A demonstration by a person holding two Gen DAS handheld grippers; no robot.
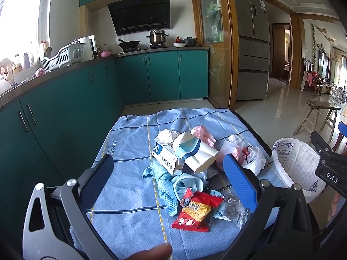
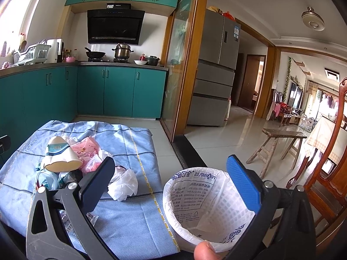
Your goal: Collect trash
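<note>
Presently, collection has not visibly begun: the left gripper [image 1: 168,181] hovers with its jaws spread wide and empty over a heap of litter on the blue checked cloth [image 1: 130,138], while the right gripper [image 2: 171,181], likewise wide open and holding nothing, is poised beside the rim of the lined waste basket [image 2: 195,186], whose bag appears empty. Nearest the left gripper lie a red snack wrapper [image 1: 196,213] and a clear crumpled wrapper [image 1: 229,212]; behind them sit a paper cup [image 1: 195,151] tipped on its side, a small carton [image 1: 166,156], a white plastic bag [image 1: 253,158] and pink wrappers [image 1: 202,133]. The basket stands just off the cloth's right edge. Judged next: lower the left gripper, close on the red wrapper, then carry it rightward over the basket's mouth; thin film may slip between the pads.
</note>
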